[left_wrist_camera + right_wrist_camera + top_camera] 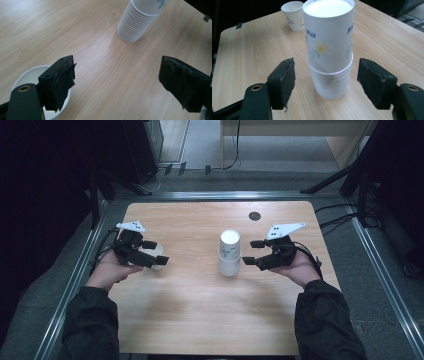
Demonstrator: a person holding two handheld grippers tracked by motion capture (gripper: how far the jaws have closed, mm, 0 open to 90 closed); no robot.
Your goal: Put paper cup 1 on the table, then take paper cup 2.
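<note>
A stack of white paper cups with flower prints [229, 253] stands upside down on the wooden table [200, 310], a little right of its middle. My right gripper [249, 252] is just right of the stack and open. Its jaws frame the stack [329, 50] without touching it. One single cup [157, 256] stands upright at the left, also seen far off in the right gripper view [293, 15]. My left gripper [156, 252] hovers at that cup, open, with bare tabletop between its pads [62, 82]. Its left jaw covers part of the cup's rim [27, 73].
A small black round disc [254, 215] sits in the tabletop near the far edge. Metal rails [75, 285] run around the table. Black stand legs [335, 177] and cables lie on the floor at the back right.
</note>
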